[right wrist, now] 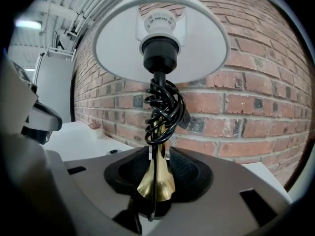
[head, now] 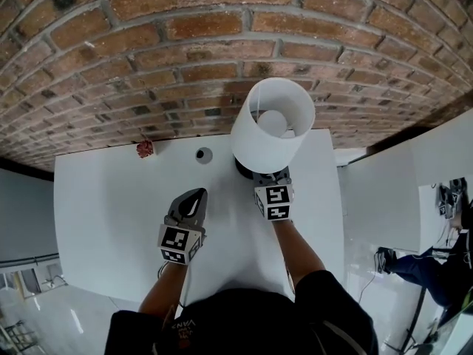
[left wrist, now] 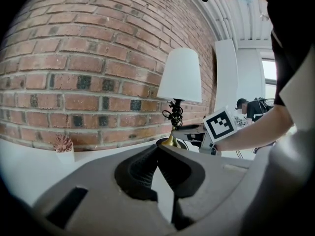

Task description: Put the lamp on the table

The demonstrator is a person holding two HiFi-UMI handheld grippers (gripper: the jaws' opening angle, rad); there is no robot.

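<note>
Lamp (head: 256,148) stands on the white bench (head: 111,213), at its far edge just beside the brick wall (head: 222,43).
Room: brick wall runs along the far side, glossy white floor around the bench, and a person (head: 421,268) is well off to the right. Lamp's long axis is vertical: white shade up, brass stem (right wrist: 156,176) wrapped with coiled black cord (right wrist: 162,107), dark round base (head: 242,170) flat on the bench. Right gripper (right wrist: 158,166) is level with the stem, its fingers (right wrist: 186,173) spread either side and not clamping. Left gripper (head: 196,198) is nearer and to the left, over bare bench, its fingers (left wrist: 140,171) pressed together with nothing between them. Far left by the wall is a small white pot (left wrist: 64,156) holding a reddish plant (left wrist: 62,142). A small grey disc (head: 204,154) lies between the pot and the lamp.
</note>
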